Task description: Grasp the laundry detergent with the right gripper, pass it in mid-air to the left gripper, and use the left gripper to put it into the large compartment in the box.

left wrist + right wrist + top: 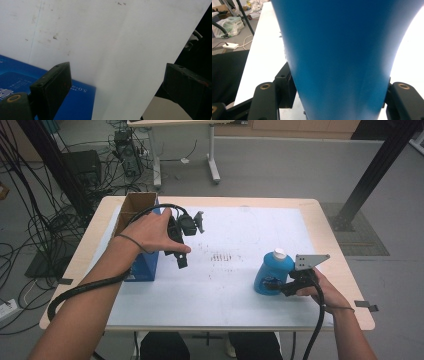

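A blue bottle (272, 272) with a white cap (279, 253) stands upright on the white sheet (240, 220) at the right front of the table. My right gripper (274, 288) is shut on its lower body from the right side. In the right gripper view the bottle (337, 50) sits between both jaws, which press its sides. My left gripper (178, 254) hangs above the sheet at the left, next to a blue box (145, 267). In the left gripper view it (120, 83) stands open over bare sheet, with nothing between the jaws.
The blue box (75, 100) has an open top with a brown cardboard inside (136, 206) and stands at the table's left edge. Cables (30, 235) cover the floor on the left. A desk leg (214, 165) and a black post (375, 170) stand beyond the table.
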The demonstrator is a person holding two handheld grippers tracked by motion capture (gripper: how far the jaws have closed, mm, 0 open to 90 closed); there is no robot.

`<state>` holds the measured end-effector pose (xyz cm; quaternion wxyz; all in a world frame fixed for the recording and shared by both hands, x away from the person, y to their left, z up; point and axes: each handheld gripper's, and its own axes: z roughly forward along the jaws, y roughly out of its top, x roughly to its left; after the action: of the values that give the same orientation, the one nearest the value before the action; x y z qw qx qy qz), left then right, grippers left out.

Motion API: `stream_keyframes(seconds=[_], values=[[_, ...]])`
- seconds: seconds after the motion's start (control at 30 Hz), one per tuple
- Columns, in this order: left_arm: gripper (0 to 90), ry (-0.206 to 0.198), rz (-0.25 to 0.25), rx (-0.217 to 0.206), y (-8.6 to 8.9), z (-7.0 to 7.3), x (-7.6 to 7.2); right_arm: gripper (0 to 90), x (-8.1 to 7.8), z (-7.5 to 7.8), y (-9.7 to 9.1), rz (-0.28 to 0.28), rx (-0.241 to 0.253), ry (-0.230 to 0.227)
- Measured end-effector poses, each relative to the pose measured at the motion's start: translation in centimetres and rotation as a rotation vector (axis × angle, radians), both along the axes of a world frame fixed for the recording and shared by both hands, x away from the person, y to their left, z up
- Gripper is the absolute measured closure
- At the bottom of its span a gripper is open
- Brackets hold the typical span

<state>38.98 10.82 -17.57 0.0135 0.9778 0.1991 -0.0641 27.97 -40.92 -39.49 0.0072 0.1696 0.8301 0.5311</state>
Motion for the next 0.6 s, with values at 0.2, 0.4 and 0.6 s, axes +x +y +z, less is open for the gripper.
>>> stream_keyframes(seconds=[0.2,0.4,0.6], values=[[8.9,-0.002,0.002,-0.003,0.18,-0.02,-0.04,38.0,0.01,0.10,0.05,-0.001,-0.003,0.005],[8.9,-0.006,0.003,-0.006,0.30,-0.02,-0.03,38.0,-0.05,-0.02,0.01,-0.003,0.002,0.002],[8.9,-0.001,0.011,-0.004,0.31,-0.07,-0.04,38.0,-0.08,0.01,0.04,-0.005,0.001,0.002]])
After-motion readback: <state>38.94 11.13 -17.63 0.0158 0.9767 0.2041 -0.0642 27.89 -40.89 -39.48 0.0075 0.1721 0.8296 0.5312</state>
